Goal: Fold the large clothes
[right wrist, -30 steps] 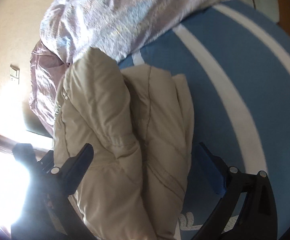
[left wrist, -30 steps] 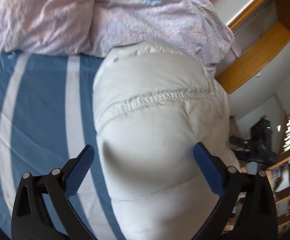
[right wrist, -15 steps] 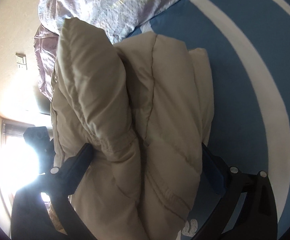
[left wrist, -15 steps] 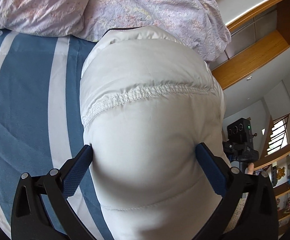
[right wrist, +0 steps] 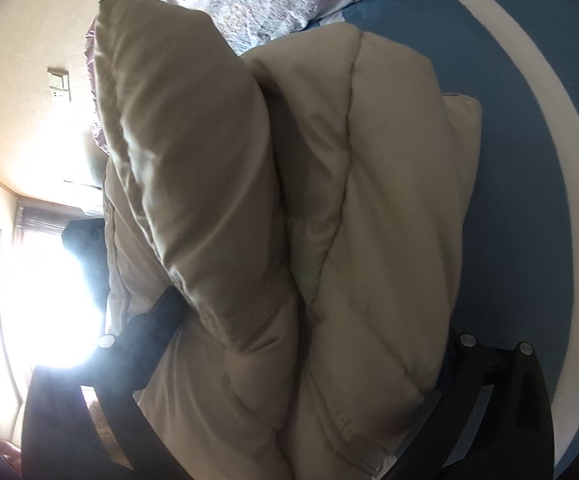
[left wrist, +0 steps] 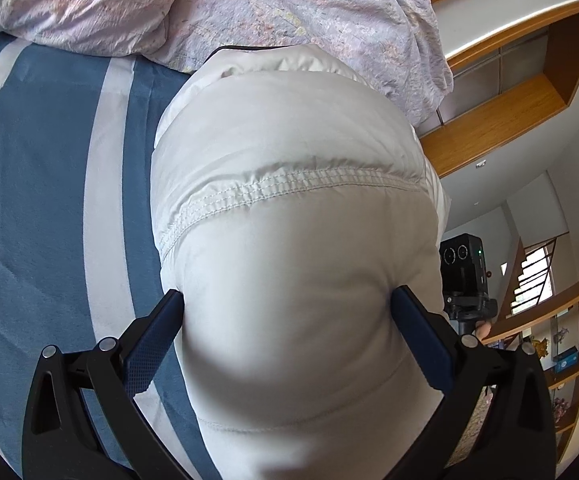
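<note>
Blue bedding with broad white stripes [left wrist: 49, 208] is spread across the bed, and a crumpled floral quilt [left wrist: 249, 4] is heaped along its far side. Wooden shelving [left wrist: 501, 120] is seen on the right of the left wrist view, and a black camera on a stand [left wrist: 465, 268] is placed near it. Glare from a bright window [right wrist: 49, 304] washes out the left side of the right wrist view.

A folded white puffer jacket [left wrist: 289, 220] is laid on the striped cover, its far end touching the quilt. A stitched seam [left wrist: 289, 188] is seen running across the bulging padding.

The left gripper [left wrist: 287, 312] is pressed around the near end of the jacket: its blue pads [left wrist: 149, 344] are spread wide, and each is pushed into the padding on either side, so the bundle is squeezed between them.

In the right wrist view the jacket [right wrist: 329, 220] appears tan in shadow, with two thick folds stacked side by side. The right gripper [right wrist: 309, 320] is set around this bundle, its jaws wide apart; the left finger [right wrist: 157, 328] is pressed against the fold, while the right finger is mostly hidden behind the padding.
</note>
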`<state>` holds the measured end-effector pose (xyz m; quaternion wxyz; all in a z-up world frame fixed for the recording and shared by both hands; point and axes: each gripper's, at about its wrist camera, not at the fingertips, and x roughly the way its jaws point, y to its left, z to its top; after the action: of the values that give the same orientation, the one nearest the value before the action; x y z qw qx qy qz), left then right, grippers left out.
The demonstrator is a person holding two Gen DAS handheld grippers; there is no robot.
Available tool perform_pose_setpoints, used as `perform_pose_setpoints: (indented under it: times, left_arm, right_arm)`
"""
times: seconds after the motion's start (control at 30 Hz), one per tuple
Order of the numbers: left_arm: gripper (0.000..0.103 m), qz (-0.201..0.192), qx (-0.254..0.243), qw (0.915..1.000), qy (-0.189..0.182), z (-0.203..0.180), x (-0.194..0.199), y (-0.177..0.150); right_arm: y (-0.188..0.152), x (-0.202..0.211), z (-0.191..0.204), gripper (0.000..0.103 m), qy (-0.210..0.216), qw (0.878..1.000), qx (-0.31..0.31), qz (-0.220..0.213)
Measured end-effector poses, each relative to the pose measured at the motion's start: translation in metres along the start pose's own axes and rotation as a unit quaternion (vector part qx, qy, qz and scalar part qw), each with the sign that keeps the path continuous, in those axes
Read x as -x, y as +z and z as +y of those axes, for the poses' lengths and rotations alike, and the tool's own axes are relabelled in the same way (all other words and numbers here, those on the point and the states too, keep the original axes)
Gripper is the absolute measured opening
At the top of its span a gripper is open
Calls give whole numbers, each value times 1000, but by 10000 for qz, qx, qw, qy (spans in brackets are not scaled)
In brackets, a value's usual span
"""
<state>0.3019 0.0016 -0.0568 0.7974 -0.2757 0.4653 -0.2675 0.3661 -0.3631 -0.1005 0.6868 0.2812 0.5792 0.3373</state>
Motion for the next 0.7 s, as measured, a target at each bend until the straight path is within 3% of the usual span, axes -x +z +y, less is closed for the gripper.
perform_pose_setpoints:
  times: [0.13, 0.27, 0.47, 0.7]
  left_arm:
    - [102, -72, -43, 10000, 35, -5, 0, -3]
    - [95, -185, -102, 9998, 27, -10, 3, -4]
    - [87, -306, -259, 9992, 83, -18, 10, -5]
    - [84, -547, -377, 9976, 180, -19, 27, 1]
  right_arm:
    - [-3, -3, 2, 100, 193, 9996, 72, -213]
    - [-15, 3, 8, 80, 358, 9978, 276, -490]
    - [-21, 7, 18, 68, 367, 9963, 401, -661]
    - [-11, -3, 38, 62, 428, 9951, 550, -696]
